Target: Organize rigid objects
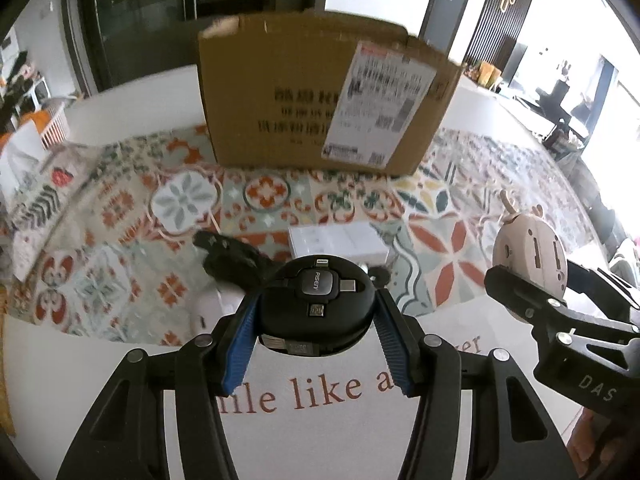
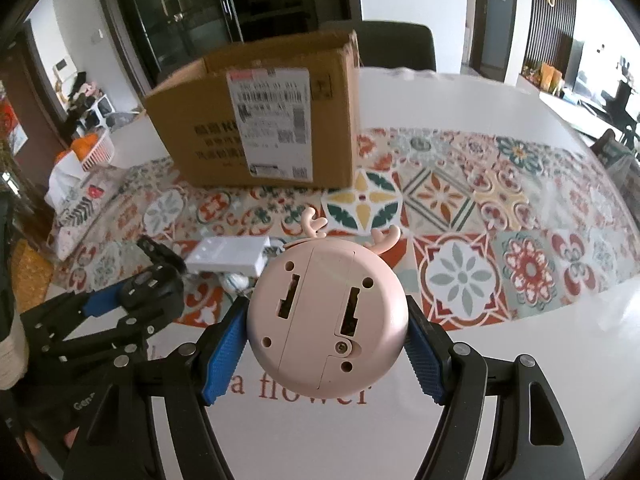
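My left gripper (image 1: 318, 300) is shut on a round black cable reel (image 1: 316, 292) with several plug heads on its face, held above the white table. My right gripper (image 2: 326, 308) is shut on a round pink gadget (image 2: 326, 320) with small antlers, its back with two slots facing the camera. The two grippers hang side by side: the pink gadget (image 1: 528, 264) shows at the right of the left wrist view, and the black reel (image 2: 150, 284) at the left of the right wrist view. An open cardboard box (image 1: 320, 96) (image 2: 260, 120) stands upright at the far side.
A patterned tile mat (image 1: 440, 248) (image 2: 500, 208) covers the table's middle. On it lie a small white box (image 1: 338, 244) (image 2: 228, 256) and a black object (image 1: 228, 256). A dark chair (image 2: 400, 44) stands behind the cardboard box. A patterned pouch (image 1: 40, 208) lies at the left.
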`<action>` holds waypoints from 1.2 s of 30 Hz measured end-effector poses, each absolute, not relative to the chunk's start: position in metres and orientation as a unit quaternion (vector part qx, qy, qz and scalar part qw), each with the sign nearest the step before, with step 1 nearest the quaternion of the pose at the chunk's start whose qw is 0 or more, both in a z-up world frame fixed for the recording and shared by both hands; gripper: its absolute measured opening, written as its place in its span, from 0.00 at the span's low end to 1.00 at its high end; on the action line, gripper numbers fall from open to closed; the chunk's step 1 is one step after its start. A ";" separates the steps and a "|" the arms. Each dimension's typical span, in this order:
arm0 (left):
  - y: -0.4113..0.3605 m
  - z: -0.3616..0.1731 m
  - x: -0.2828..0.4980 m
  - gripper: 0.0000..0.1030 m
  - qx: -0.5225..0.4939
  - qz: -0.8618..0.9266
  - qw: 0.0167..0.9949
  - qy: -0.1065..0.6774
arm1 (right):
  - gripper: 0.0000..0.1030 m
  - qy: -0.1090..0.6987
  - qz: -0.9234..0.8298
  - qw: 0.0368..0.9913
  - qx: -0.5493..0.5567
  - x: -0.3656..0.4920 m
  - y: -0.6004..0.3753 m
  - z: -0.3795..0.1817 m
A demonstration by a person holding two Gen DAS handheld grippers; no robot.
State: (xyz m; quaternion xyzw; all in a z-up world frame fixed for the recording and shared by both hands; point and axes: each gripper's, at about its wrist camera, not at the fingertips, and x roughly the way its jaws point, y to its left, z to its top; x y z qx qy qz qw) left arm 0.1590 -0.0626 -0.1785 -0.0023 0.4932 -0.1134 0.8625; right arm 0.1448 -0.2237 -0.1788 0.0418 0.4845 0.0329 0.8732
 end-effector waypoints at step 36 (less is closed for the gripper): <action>-0.035 -0.045 0.191 0.54 0.010 -0.120 0.930 0.348 | 0.71 0.340 0.036 0.939 0.021 0.174 -0.194 -0.050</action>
